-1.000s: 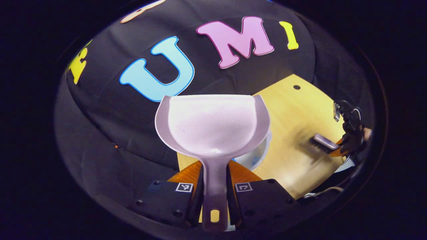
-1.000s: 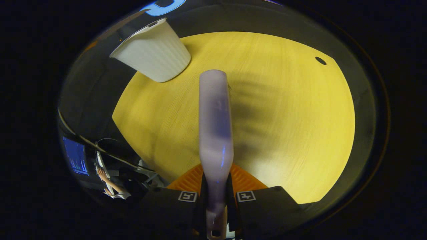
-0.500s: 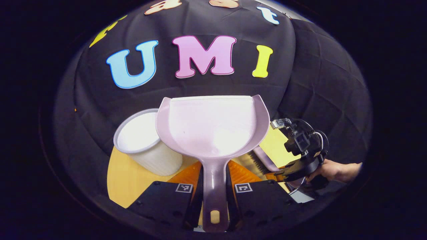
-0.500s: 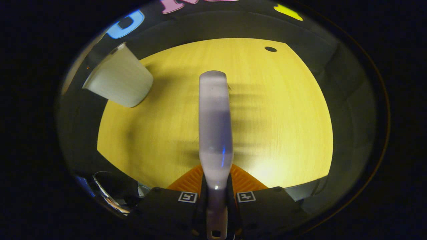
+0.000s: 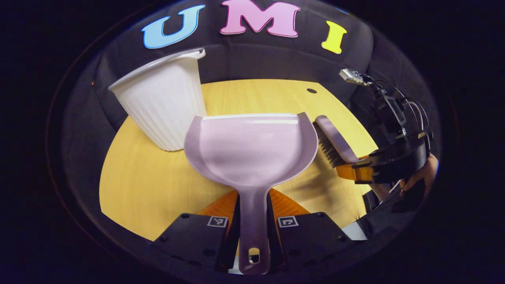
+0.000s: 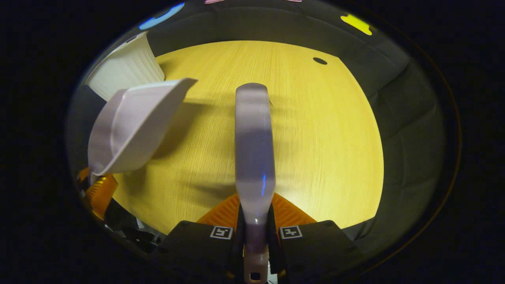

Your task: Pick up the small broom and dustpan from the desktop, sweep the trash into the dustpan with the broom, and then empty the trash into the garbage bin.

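My left gripper (image 5: 254,203) is shut on the handle of the pale lilac dustpan (image 5: 250,148), whose pan is held level above the yellow table (image 5: 146,189) and looks empty. The white ribbed garbage bin (image 5: 163,106) stands upright just behind it to the left. My right gripper (image 6: 255,207) is shut on the lilac broom (image 6: 254,134), held over the table. In the left gripper view the broom (image 5: 333,136) hangs bristles down just right of the pan, held by the right gripper (image 5: 351,171). The right gripper view has the dustpan (image 6: 130,124) at left, with the bin (image 6: 124,71) behind it.
A small dark hole (image 6: 319,61) marks the table's far right part. The black cloth wall rises behind the table. A hand (image 5: 420,179) holds the right gripper at the table's right edge. The left gripper's orange fingers (image 6: 98,193) sit near the front left edge.
The left gripper has tipped down from facing the wall, bringing the dustpan level beside the bin. The broom and dustpan have come close together over the table.
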A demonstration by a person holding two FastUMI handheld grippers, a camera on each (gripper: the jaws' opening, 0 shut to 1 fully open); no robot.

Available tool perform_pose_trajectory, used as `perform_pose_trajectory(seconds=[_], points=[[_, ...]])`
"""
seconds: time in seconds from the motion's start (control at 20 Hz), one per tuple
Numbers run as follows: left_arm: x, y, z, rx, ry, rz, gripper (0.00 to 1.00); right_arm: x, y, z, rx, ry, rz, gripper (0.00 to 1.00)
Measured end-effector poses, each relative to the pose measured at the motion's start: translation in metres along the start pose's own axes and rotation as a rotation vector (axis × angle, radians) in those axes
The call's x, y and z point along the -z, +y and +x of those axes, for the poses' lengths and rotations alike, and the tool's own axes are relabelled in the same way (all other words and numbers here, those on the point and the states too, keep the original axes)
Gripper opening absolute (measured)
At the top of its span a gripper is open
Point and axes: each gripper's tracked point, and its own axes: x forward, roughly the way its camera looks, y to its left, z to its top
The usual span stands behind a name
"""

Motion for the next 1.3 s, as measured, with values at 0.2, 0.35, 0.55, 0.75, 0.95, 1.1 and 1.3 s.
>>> perform_pose_trajectory(seconds=[0.2, 0.35, 0.55, 0.75, 0.95, 1.1, 1.3], points=[[0.004, 0.0, 0.019, -0.035, 0.059, -0.02, 0.31, 0.001, -0.002, -0.008, 0.013, 0.043, -0.011, 0.29], [0.0, -0.002, 0.026, -0.029, 0.077, -0.051, 0.3, 0.004, 0.0, -0.018, 0.014, 0.089, 0.0, 0.29], [0.002, -0.004, 0.032, -0.047, 0.122, -0.055, 0.3, 0.005, 0.006, -0.016, -0.003, 0.125, -0.001, 0.29], [0.002, -0.009, 0.035, -0.074, 0.144, -0.021, 0.3, 0.008, 0.011, -0.012, -0.026, 0.186, -0.008, 0.29], [0.002, -0.014, 0.036, -0.043, 0.185, -0.041, 0.33, 0.006, 0.018, -0.016, -0.084, 0.22, -0.025, 0.32], [-0.003, -0.013, 0.031, -0.058, 0.171, -0.006, 0.62, 0.008, 0.022, -0.016, -0.086, 0.207, -0.059, 0.56], [-0.005, -0.016, 0.02, -0.072, 0.141, 0.008, 0.77, 0.0, 0.012, -0.046, -0.087, 0.104, -0.06, 0.93]])
